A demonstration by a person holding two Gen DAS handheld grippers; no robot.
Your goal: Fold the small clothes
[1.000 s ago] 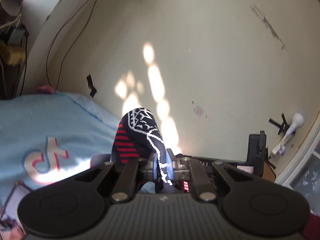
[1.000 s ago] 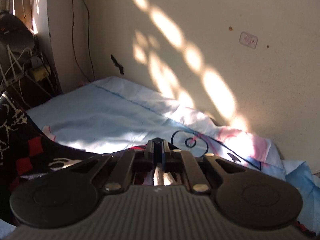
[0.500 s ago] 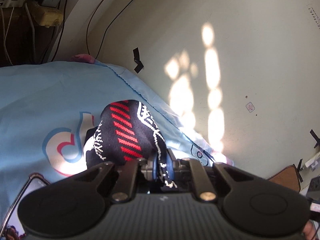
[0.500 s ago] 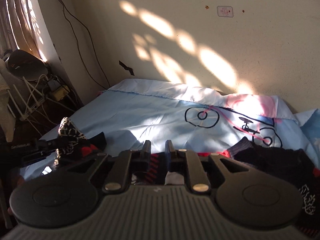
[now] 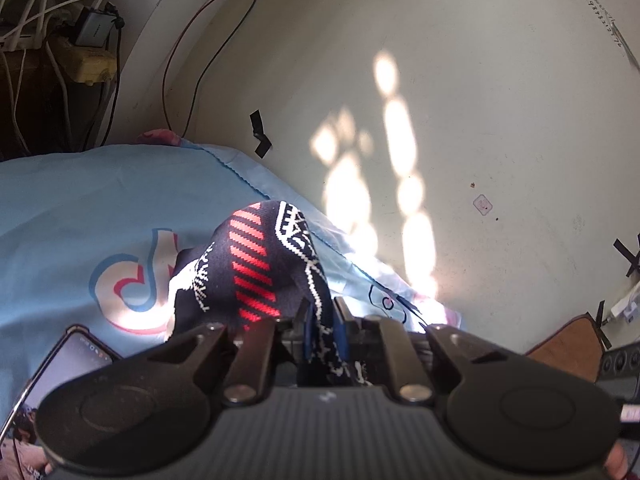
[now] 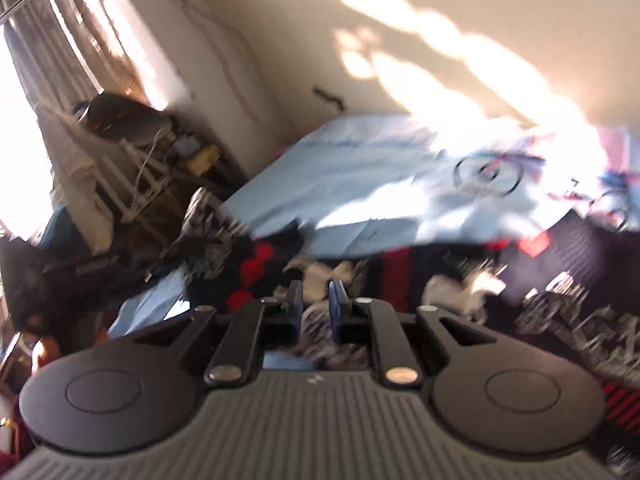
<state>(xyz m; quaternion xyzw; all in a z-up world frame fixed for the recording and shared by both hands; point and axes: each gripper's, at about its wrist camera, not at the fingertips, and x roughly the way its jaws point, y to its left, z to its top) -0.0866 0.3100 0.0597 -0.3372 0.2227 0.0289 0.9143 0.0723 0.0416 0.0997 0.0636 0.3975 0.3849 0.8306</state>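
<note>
A dark navy sock with red stripes and a white pattern hangs from my left gripper, which is shut on its edge above a light blue bed sheet. In the blurred right wrist view my right gripper is open, with a gap between the blue pads and no cloth between them. Dark patterned socks lie on the sheet in front of it. The left gripper with its sock shows at the left of that view.
A phone lies at the sheet's near left. A cream wall with sun patches runs behind the bed. Cables and a power strip hang at the far left. A window with blinds and clutter is at the left.
My right gripper opened, let go of the cloth and swung right and down over the sock pile. My left gripper tilted down toward the sheet and still holds the sock.
</note>
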